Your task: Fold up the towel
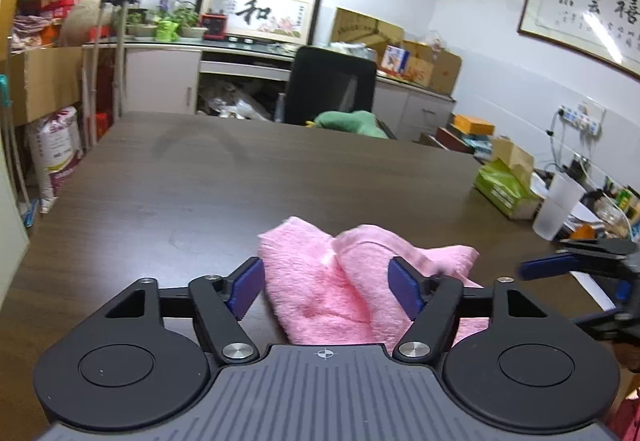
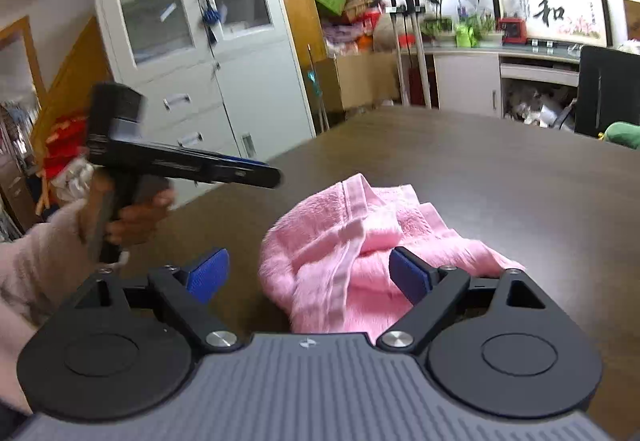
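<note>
Dark wood-grain table (image 1: 168,177) fills an office cluttered with boxes and framed calligraphy. Nearest, the left gripper (image 1: 326,289) stands with its jaws wide, gripping nothing; the pink towel (image 1: 352,281) lies crumpled directly ahead between its blue ribbed pads, one pad perhaps brushing the pile. The right gripper (image 2: 308,273) is likewise spread wide and empty, the towel ahead and slightly right. Soft, fluffy terry, bunched in rounded folds with no clear long axis. Both hands seem equally near.

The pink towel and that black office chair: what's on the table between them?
Nothing: in the left wrist view, bare brown table runs from the crumpled pink towel to the black chair at its far edge.
</note>
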Available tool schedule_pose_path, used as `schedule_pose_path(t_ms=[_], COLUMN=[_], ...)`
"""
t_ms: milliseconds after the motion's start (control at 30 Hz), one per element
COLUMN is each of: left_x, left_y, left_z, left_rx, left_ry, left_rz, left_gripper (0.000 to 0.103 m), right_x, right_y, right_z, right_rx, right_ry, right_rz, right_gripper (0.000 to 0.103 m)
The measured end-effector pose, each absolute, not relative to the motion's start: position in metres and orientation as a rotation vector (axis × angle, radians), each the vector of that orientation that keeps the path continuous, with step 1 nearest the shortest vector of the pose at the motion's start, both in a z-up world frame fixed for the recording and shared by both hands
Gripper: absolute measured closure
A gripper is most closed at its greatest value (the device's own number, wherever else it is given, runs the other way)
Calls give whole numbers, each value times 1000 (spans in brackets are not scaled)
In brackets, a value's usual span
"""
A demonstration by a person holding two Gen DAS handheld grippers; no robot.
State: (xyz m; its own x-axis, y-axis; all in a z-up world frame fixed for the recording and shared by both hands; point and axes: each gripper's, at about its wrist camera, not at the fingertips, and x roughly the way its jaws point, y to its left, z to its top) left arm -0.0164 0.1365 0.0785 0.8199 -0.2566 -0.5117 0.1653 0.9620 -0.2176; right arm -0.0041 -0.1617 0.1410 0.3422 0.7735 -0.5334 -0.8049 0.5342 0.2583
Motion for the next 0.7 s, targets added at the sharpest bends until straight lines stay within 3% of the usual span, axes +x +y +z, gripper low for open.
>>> schedule_pose_path(t_ms=[100,167,200,233,367,600,667,700], left_x=[-25,-30,-33,-36,-44,-48,-53,-56], left_y=[147,155,159,163,176,166,156,150], left_z=[80,81,82,83,89,90,91,91], left_rx=[-162,-159,-158,-157,-149,-122,-93,-71], left_ry=[566,562,559,554,532,555,555,559], left_rz=[-186,-167,-158,-146,-98,-126,-175,-200], left_gripper=[24,20,20,18,11,11,10,10], right_x=[20,27,27,24,-51,-120,-121,-121], right_y=[-125,-110,-104,-97,-68,-46,-49,-52], right_z=[129,124,123,122,122,85,81,80], right_rx=[-97,-122,-129,-143,-405,-595,-559,-530], right_ry=[756,790,789,779,613,676,693,698], right_rz=[1001,967,966,979,1268,1366,1355,1351], right_gripper=[15,39,75,81,81,76,70,58])
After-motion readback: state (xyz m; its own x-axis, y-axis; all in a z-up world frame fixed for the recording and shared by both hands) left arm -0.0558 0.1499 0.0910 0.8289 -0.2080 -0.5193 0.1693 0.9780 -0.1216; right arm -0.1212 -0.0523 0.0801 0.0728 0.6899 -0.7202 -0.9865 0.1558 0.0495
